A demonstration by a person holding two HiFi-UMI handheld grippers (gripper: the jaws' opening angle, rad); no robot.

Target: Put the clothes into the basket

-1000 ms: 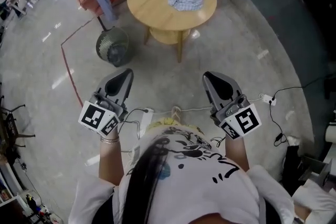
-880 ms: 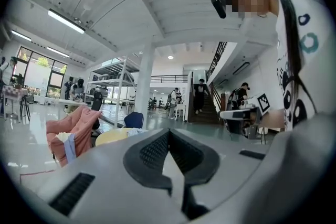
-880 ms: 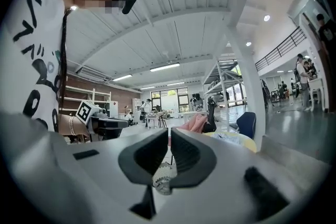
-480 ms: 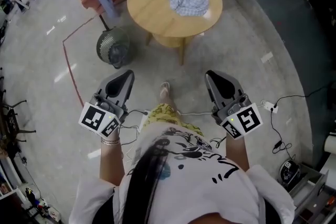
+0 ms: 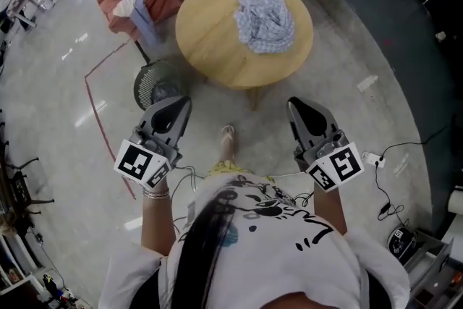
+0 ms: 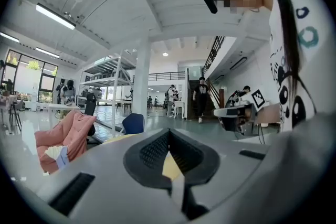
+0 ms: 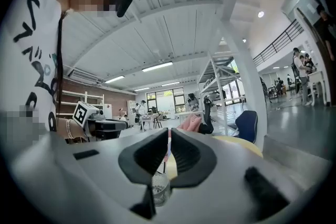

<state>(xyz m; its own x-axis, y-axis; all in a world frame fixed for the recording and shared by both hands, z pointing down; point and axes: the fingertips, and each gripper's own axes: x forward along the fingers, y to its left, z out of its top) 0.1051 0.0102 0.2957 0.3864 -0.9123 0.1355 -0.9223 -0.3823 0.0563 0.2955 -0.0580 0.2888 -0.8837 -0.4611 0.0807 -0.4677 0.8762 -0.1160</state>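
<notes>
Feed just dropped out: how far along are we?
Nothing done yet: the clothes lie on the table, and the basket beside it looks empty. Left gripper and right gripper are shut, holding nothing, short of the table. Left: pick up, drop in basket.

Head view: bright, even overhead light. White glare patches on the polished floor (image 5: pixel 347 119); a soft shadow under the round surface (image 5: pixel 210 32). Straight lines bow toward the frame edges.

Gripper views: fisheye circles with black corners. One ceiling strip light (image 6: pixel 55 16) and the far windows (image 6: pixel 21 78) are blown out. Left tongs (image 6: pixel 169 134) and right tongs (image 7: pixel 169 132) are soft, close to the lens; the background is sharper.
</notes>
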